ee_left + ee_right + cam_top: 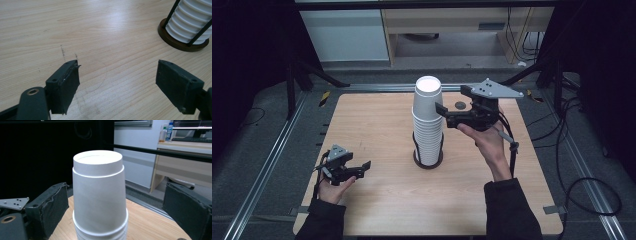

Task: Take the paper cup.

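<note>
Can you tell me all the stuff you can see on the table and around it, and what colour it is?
Stack of upside-down white paper cups: one stack, white, middle of the table, between the right gripper's open jaws.
Round dark brown holder base with thin black upright rods: one, dark brown and black, under and around the cup stack.
Light wooden table: one, pale wood with faint pencil marks.
Small round dark disc: one, dark grey, far side of the table beside the cups.
Beige desk: one, beige, in the background beyond the table.
Left gripper: one, black, near left of the table, jaws open over bare wood.
Right gripper: one, black with a grey three-cornered plate, at the top cups.
</note>
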`<state>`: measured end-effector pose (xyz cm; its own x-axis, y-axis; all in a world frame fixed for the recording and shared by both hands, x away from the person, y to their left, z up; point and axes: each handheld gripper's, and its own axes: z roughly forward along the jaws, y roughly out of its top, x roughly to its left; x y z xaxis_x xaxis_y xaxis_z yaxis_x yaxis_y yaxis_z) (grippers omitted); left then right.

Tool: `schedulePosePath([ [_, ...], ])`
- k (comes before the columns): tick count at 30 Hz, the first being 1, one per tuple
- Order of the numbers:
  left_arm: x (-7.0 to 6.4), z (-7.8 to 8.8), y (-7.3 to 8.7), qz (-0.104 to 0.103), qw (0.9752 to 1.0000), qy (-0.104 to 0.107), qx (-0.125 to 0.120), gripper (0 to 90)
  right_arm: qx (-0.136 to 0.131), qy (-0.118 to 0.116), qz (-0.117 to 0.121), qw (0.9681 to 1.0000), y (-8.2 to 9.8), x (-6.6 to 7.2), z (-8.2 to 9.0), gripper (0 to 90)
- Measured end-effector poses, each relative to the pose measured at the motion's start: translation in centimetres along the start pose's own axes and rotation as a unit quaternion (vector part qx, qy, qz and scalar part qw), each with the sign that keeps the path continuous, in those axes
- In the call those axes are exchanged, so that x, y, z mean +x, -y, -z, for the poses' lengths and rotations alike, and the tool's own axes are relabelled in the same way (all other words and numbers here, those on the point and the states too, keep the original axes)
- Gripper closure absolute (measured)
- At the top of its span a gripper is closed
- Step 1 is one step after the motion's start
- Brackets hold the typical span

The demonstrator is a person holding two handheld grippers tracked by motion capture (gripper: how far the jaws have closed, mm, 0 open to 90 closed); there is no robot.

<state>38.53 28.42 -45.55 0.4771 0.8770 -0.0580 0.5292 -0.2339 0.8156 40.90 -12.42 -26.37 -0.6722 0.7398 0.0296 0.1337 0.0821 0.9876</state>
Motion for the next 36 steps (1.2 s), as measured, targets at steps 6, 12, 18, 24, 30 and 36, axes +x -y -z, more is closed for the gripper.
schedulePosePath([
  [6,-0.1,-0.1,0.0,0.000,1.0000,0.000,0.001,18.2,0.004,-0.009,-0.003,0.9999,0.3,0.2,-1.4,6.5],
  [12,-0.2,-0.2,0.0,-0.003,1.0000,0.001,0.001,18.5,0.014,-0.018,0.003,0.9997,0.7,0.9,-2.8,6.0],
  [18,-0.1,-0.1,0.0,-0.001,1.0000,0.001,0.000,18.6,0.021,-0.025,-0.004,0.9995,1.7,1.1,-4.6,5.8],
  [24,-0.2,-0.2,0.0,-0.002,1.0000,0.001,0.001,18.3,0.027,-0.025,-0.007,0.9993,2.6,1.2,-5.8,5.8],
  [30,-0.2,-0.3,0.0,-0.004,1.0000,0.003,0.004,18.1,0.025,-0.018,-0.011,0.9995,3.1,1.2,-6.5,6.6],
  [36,-0.3,-0.3,0.0,-0.005,1.0000,0.004,0.005,18.0,0.028,-0.019,-0.017,0.9993,3.5,0.9,-7.2,6.4],
])
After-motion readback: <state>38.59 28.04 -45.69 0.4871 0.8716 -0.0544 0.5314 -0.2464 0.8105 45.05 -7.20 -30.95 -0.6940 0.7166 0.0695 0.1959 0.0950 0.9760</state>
